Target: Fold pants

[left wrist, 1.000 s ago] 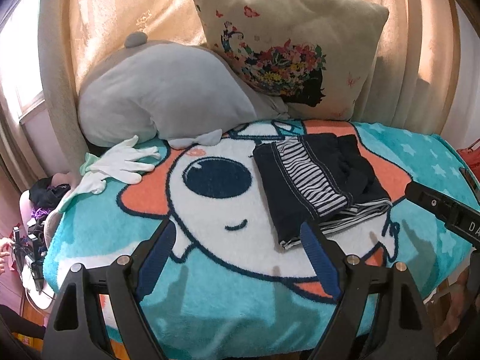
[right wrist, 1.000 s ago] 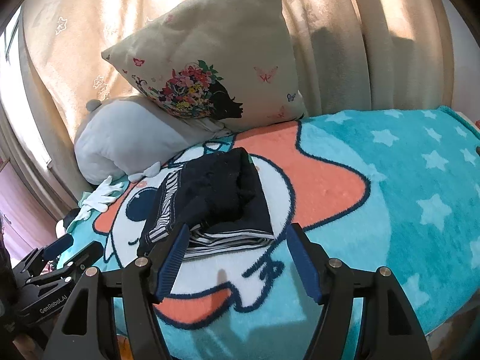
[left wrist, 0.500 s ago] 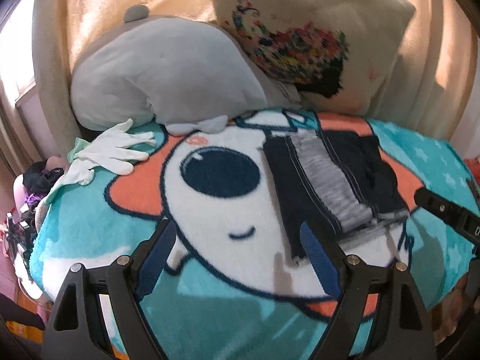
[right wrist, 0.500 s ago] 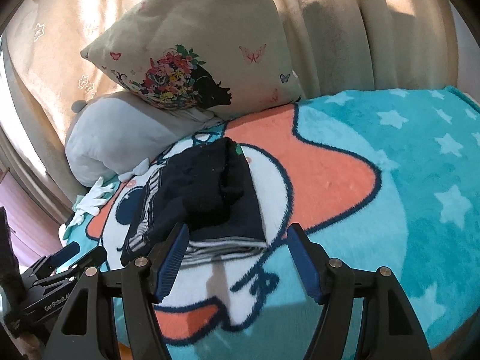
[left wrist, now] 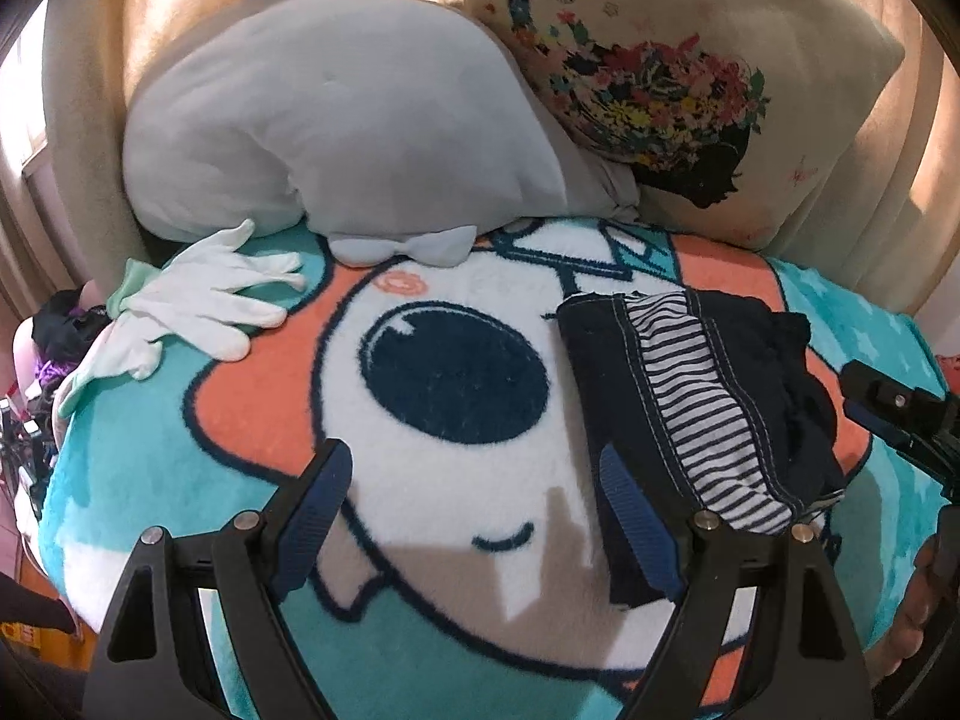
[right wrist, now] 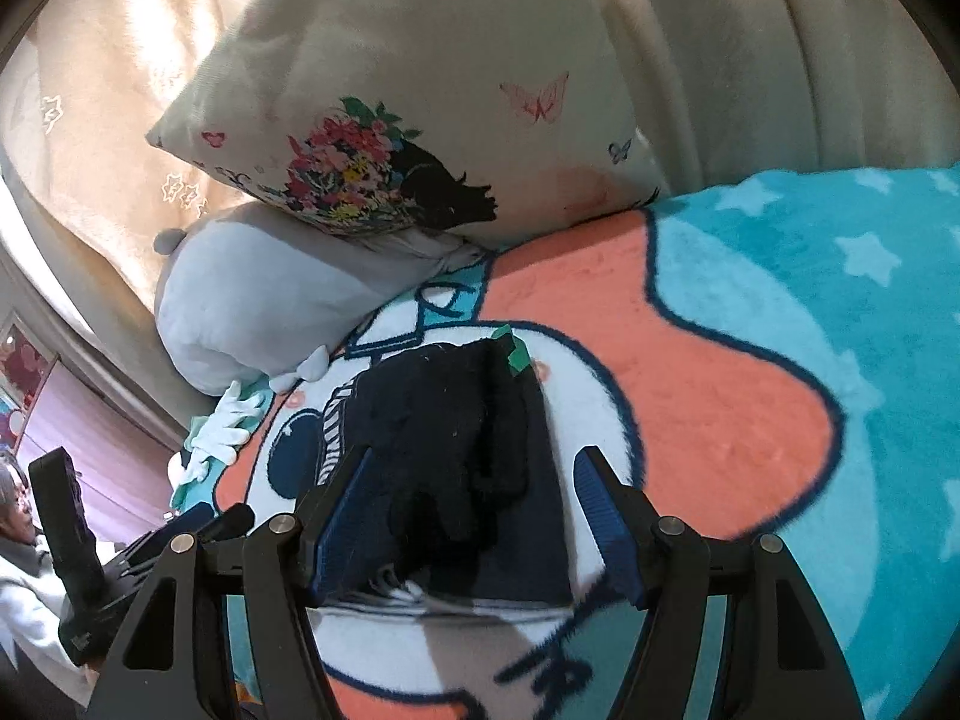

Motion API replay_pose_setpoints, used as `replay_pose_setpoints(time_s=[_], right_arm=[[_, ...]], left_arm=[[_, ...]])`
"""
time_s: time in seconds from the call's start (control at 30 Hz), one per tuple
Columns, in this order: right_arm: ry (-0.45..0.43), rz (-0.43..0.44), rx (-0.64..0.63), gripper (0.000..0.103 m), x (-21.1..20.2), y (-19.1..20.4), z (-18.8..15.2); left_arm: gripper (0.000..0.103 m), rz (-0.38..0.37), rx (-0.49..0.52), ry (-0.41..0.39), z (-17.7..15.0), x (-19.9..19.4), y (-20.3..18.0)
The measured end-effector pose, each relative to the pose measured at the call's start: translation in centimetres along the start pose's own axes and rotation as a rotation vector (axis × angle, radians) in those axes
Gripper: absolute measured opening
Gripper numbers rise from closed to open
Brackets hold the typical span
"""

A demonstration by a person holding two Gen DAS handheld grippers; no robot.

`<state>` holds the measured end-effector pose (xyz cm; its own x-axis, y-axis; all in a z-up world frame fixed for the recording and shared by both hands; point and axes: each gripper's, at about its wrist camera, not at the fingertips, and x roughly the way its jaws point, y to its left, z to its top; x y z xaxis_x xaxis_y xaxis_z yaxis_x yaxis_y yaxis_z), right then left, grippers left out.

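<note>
The dark navy pants [left wrist: 690, 408], folded into a small stack with a striped lining showing, lie on a cartoon blanket [left wrist: 420, 480]. My left gripper [left wrist: 474, 510] hovers open just left of the stack, and its right finger overlaps the stack's near left corner in the picture. In the right wrist view the pants [right wrist: 450, 438] lie straight ahead. My right gripper [right wrist: 474, 516] is open, and the stack's near edge shows between its fingers without being pressed. The right gripper [left wrist: 888, 414] also shows at the right edge of the left wrist view.
A grey plush cushion [left wrist: 336, 114] and a floral pillow [left wrist: 660, 90] lean on beige curtains behind the pants. White gloves [left wrist: 204, 300] lie at the blanket's left edge. A person [right wrist: 18, 540] sits low on the left. The blanket drops off at its near edge.
Both grippers have come forward and lower toward the pants, which now look larger and closer. The jaws stay as wide as before. The pants have not moved.
</note>
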<state>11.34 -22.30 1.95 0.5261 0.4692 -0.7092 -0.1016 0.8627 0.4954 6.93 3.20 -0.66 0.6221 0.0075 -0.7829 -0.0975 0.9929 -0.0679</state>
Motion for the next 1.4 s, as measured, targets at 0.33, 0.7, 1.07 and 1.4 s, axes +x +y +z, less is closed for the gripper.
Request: replay_pose_setpoints(time_s=[0.33,0.7,1.07,1.4], right_arm=[[0.04,0.018,0.051,0.072,2.4,-1.0,-0.1],[0.104,0.087,0.087,0.072,5.1,-1.8,0.8],[0.112,0.165,0.058,0.039,5.8,-0.8,1.1],[0.055,0.216,0.003,0.036,4.4,2.4,2.7]], left_arm=[[0.084,-0.031,0.037,0.034,-0.1,1.4,-1.4],[0.084,-0.199,0.006,0.069,1.0,4.4,-2.4],[0.021,-0.362,-0.021,0.105,2.3,4.6,-3.7],[0.017,-0.316,-0.024,0.031,4.7,2.8,-2.6]])
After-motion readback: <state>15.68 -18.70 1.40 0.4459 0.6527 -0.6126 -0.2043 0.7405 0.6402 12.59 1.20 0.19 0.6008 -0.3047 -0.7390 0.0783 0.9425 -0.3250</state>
